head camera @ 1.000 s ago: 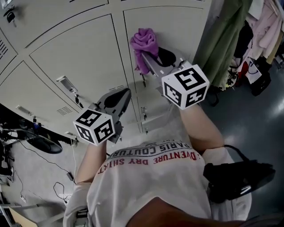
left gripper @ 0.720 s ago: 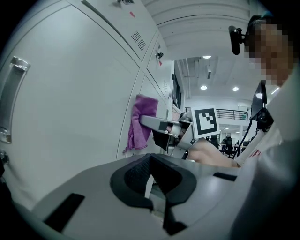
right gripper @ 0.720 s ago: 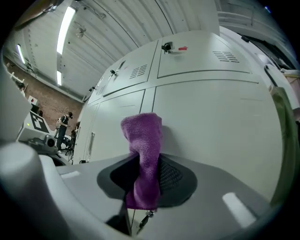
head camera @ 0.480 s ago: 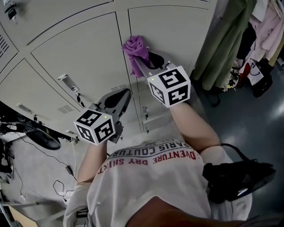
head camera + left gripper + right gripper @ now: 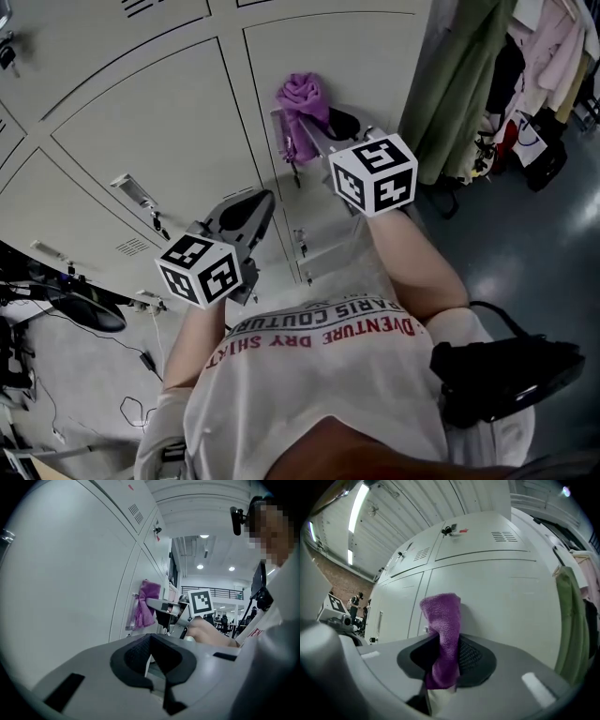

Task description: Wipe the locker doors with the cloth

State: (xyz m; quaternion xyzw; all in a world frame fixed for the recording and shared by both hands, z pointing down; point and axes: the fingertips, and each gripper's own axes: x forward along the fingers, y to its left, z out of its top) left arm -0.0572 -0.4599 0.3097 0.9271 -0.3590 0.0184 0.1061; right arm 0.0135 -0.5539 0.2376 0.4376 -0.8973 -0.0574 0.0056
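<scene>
Head view, locker doors (image 5: 159,122): flat pale-grey painted metal panels with thin seams between them, small vent slots and little latches.
Head view, cloth (image 5: 305,94): a purple, nubbly terry wad, bunched at the top with a tail hanging down, lying against the door just right of a vertical seam.
Head view, right gripper (image 5: 314,129): you hold its smooth grey shell up at the door, with the cloth at its tip and the black-and-white marker cube (image 5: 373,175) behind.
Head view, left gripper (image 5: 255,208): lower and well apart from the cloth, its dark tip toward the lockers and its own cube (image 5: 200,271) near your white printed T-shirt (image 5: 319,375).
Head view, surroundings: an olive garment (image 5: 450,84) hangs right of the lockers, above a glossy grey floor (image 5: 525,244).
Left gripper view, tongs: the ribbed black pads (image 5: 136,656) are pressed together along a thin line, with nothing between them.
Left gripper view, door: the smooth panel runs close along your left, and beyond it the purple cloth rests on the door face at the right gripper's tip.
Right gripper view, tongs: the jaws pinch the cloth, its looped pile rising in a rounded fold above the meshed black pads (image 5: 471,658).
Right gripper view, door: the plain grey panel fills the frame behind the cloth.
</scene>
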